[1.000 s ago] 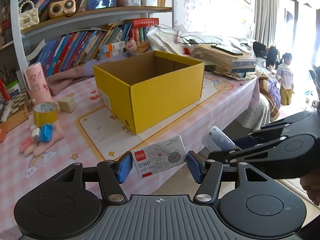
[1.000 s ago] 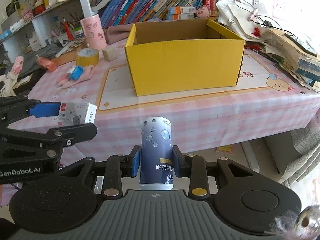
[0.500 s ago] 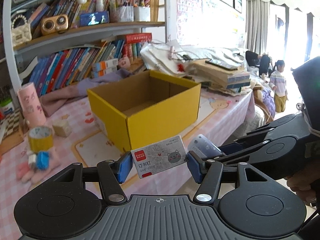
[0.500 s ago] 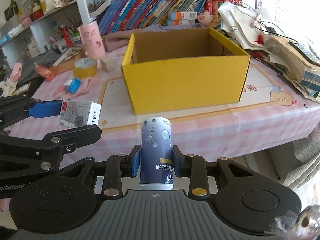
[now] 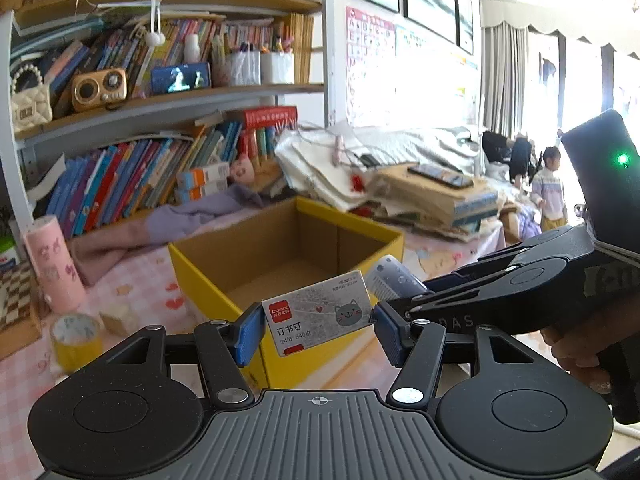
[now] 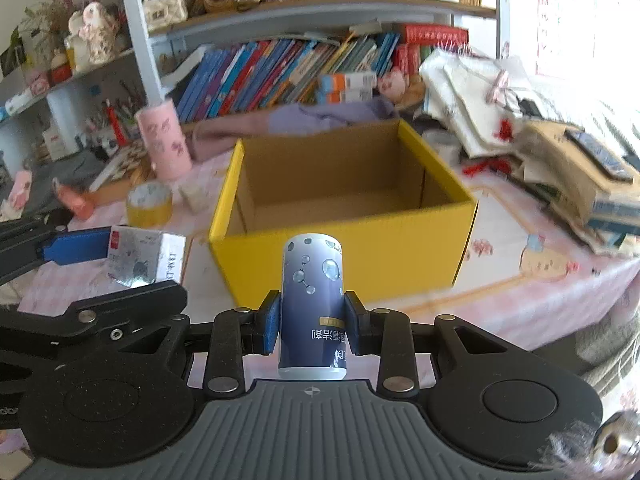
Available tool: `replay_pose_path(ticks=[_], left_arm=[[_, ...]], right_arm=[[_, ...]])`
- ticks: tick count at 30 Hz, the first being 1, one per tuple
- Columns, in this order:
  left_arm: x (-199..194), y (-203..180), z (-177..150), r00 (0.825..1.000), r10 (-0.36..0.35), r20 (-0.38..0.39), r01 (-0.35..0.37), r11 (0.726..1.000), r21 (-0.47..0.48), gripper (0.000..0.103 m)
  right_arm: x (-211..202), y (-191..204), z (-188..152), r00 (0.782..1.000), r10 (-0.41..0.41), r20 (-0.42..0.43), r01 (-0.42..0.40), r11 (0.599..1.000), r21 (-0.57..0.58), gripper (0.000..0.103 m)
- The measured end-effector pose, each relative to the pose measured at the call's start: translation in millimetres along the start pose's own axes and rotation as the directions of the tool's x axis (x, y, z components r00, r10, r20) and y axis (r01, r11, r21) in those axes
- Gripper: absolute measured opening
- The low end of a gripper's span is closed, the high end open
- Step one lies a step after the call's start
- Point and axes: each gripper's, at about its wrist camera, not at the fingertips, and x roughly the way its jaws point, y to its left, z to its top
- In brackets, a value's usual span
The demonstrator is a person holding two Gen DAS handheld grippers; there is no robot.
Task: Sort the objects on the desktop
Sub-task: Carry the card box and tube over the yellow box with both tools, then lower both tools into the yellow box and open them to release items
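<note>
step: carry to box [image 6: 344,216] | left gripper [image 5: 318,322] grips staple box [image 5: 320,316] | right gripper [image 6: 311,320] grips can [image 6: 312,304] | advice: clear near rim, release low inside, one at a time

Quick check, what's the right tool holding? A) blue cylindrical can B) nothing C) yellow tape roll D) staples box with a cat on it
A: the right tool is shut on the blue can, its pads pressing both sides, in front of the yellow box; the staples box sits in the left tool.
</note>
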Motion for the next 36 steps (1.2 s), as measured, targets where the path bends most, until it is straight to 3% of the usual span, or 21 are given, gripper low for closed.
replay_pose_path(ticks=[12, 18, 27, 36], left_arm=[[27.0, 28.0, 43.0, 0.996, 0.038, 0.079, -0.041, 0.999, 0.033, 0.060], [50.7, 46.9, 58.7, 0.995, 0.066, 0.078, -0.069, 0.997, 0.042, 0.060], [113.4, 71.3, 76.6, 0.999, 0.046, 0.025, -0.048, 0.996, 0.078, 0.060], [187.7, 88.4, 73.8, 0.993, 0.041, -0.112, -0.034, 0.998, 0.061, 0.060]], right_arm=[[19.2, -16.9, 54.2, 0.997, -0.011, 0.070, 0.012, 1.000, -0.010, 0.030], [42.4, -23.2, 81.9, 0.997, -0.004, 0.071, 0.007, 0.999, -0.041, 0.030], [99.0, -42.5, 120.1, 1.000, -0.010, 0.023, 0.012, 0.995, -0.097, 0.030], [178.0, -67.4, 141.3, 0.994, -0.016, -0.108, -0.001, 0.987, -0.161, 0.030]])
